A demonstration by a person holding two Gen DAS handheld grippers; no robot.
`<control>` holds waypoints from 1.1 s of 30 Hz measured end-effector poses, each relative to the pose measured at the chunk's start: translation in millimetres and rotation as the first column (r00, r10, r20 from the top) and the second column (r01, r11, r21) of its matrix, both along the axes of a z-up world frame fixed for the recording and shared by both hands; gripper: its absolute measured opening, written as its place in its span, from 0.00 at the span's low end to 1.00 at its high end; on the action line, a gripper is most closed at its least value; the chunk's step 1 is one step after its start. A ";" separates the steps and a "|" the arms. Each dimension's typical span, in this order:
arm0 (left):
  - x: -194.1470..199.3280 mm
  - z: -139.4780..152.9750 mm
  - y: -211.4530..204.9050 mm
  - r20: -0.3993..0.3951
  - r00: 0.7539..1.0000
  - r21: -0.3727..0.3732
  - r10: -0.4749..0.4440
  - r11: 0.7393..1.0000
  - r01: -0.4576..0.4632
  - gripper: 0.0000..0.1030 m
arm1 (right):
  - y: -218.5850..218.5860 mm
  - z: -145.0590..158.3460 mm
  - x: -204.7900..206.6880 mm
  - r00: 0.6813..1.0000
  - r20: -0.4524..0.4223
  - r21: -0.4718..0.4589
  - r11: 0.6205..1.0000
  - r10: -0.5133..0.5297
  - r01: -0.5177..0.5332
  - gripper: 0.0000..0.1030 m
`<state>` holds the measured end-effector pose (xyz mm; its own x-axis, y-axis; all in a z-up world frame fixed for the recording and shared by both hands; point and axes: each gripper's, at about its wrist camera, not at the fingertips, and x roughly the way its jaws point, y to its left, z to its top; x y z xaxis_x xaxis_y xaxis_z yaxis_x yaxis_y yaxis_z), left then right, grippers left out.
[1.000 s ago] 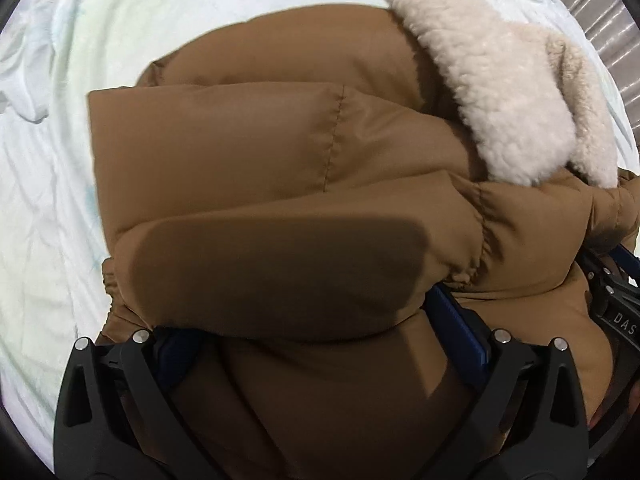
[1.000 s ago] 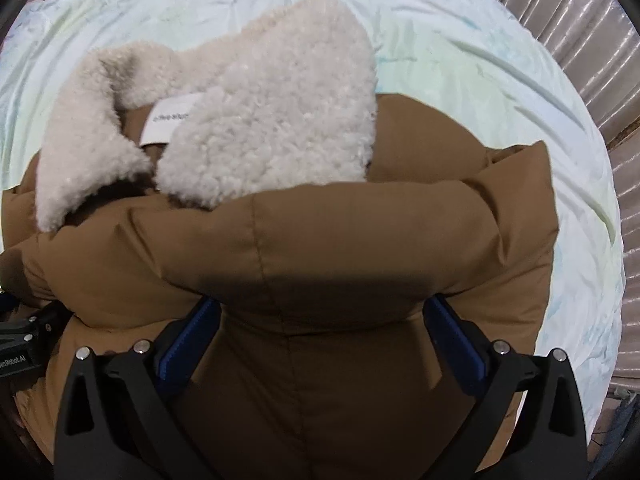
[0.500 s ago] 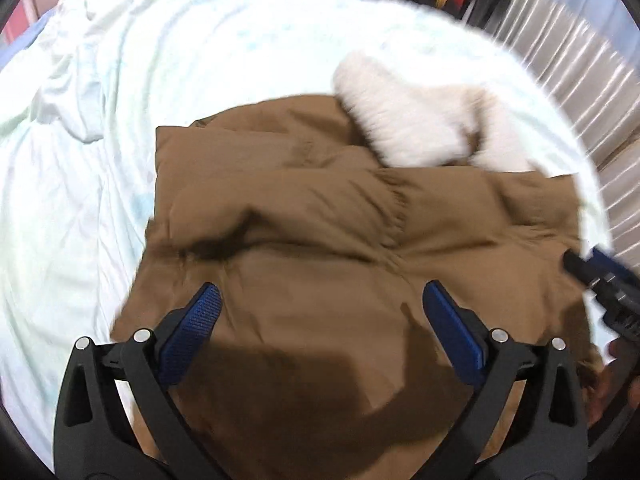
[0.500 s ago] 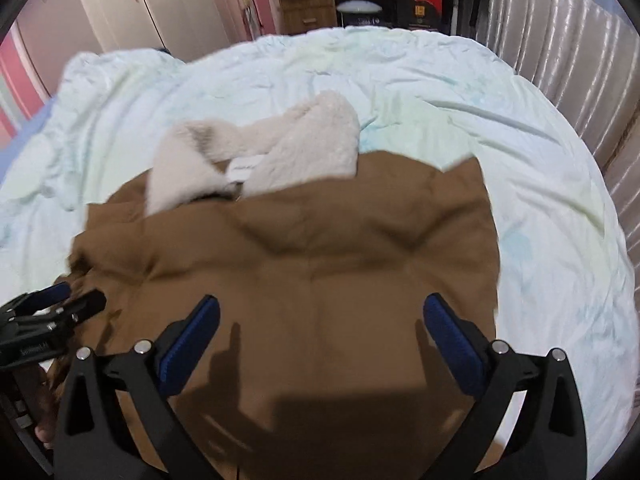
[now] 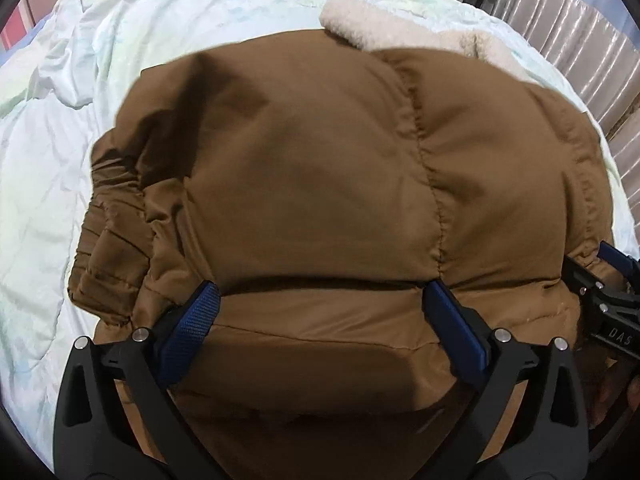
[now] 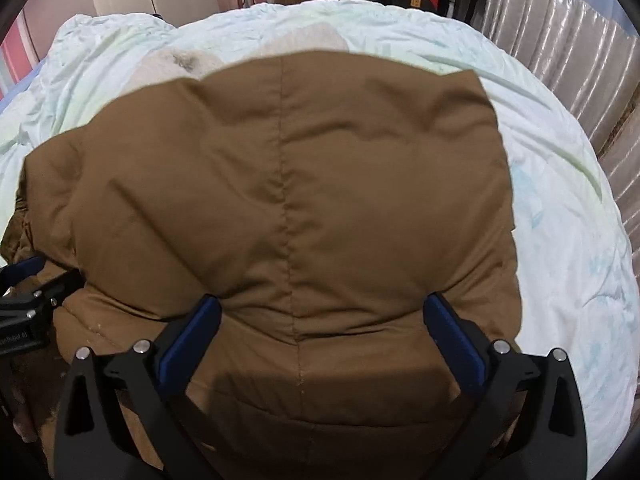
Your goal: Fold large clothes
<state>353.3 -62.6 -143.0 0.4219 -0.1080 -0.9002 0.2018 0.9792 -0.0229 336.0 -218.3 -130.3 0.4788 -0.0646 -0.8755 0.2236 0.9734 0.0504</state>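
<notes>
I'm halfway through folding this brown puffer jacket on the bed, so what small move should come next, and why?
Probably carry both claws forward and lay the raised flap down. The left claw and right claw stand wide open under a puffed fold of the brown jacket, which hides most of the fleece collar.

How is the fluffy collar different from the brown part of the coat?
The fluffy collar is cream and woolly; the brown coat body is smooth, puffy and stitched. The collar peeks out small at the far end, while the brown part fills most of the view. Both lie on the pale bedsheet.
</notes>
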 end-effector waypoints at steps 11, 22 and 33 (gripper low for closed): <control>9.1 -22.0 5.7 0.005 1.000 0.045 -0.001 0.999 0.001 0.97 | 1.0 -13.1 8.2 0.999 -0.032 -0.029 1.000 -0.003 0.002 0.99; -57.1 26.7 47.4 0.049 0.998 -0.098 0.030 0.995 -0.025 0.97 | -10.0 44.5 -87.8 0.995 0.092 -0.052 0.998 0.034 -0.029 0.98; -120.3 37.7 84.7 -0.020 0.995 -0.122 0.095 0.988 -0.096 0.97 | -22.7 61.8 -221.4 0.987 0.157 -0.081 0.996 -0.025 0.039 0.98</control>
<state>233.0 22.0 -105.3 0.4233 -0.1775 -0.8884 0.1062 0.9836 -0.1459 114.6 -241.1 -68.5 0.6051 -0.1522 -0.7814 0.2505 0.9681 0.0054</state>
